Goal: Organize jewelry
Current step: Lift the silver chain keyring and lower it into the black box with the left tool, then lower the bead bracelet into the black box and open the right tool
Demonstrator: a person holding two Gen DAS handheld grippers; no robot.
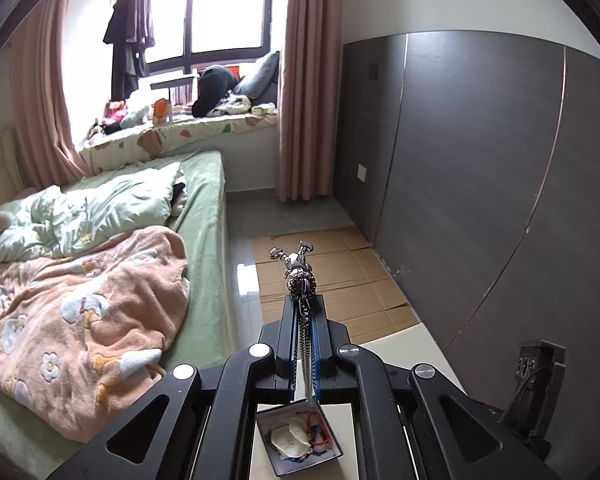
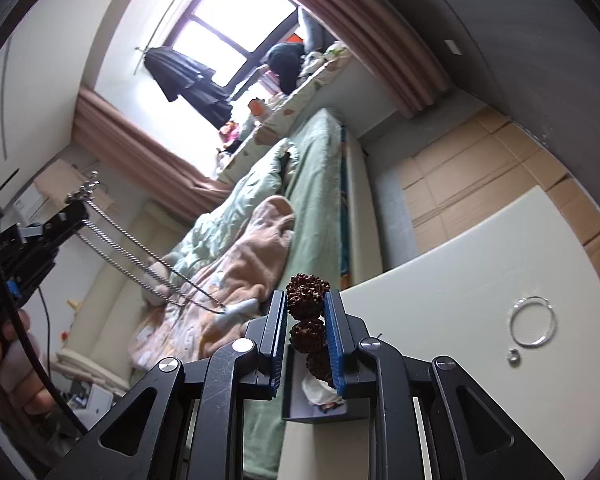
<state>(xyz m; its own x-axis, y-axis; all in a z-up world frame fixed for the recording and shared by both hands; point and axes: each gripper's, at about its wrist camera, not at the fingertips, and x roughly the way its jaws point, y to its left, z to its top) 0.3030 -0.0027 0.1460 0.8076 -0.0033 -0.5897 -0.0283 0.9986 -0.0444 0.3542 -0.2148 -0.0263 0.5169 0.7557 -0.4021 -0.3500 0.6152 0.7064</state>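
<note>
- Two grippers are each pinching a piece up off the table: the left gripper (image 1: 303,300) is squeezing nearly shut on a silver chain necklace (image 1: 298,272), its figure pendant sticking out past the tips.
- Right gripper (image 2: 306,300) is clamping a string of knobbly brown beads (image 2: 305,296), jaws partly apart around them.
- Just under both, a dark jewelry box (image 1: 300,440) is sitting on the white table (image 2: 460,280).
- Off to the right gripper's right, a silver bangle (image 2: 533,321) and a small ring (image 2: 513,356) are lying on the table.
- Way beyond, the bed (image 1: 204,208).
</note>
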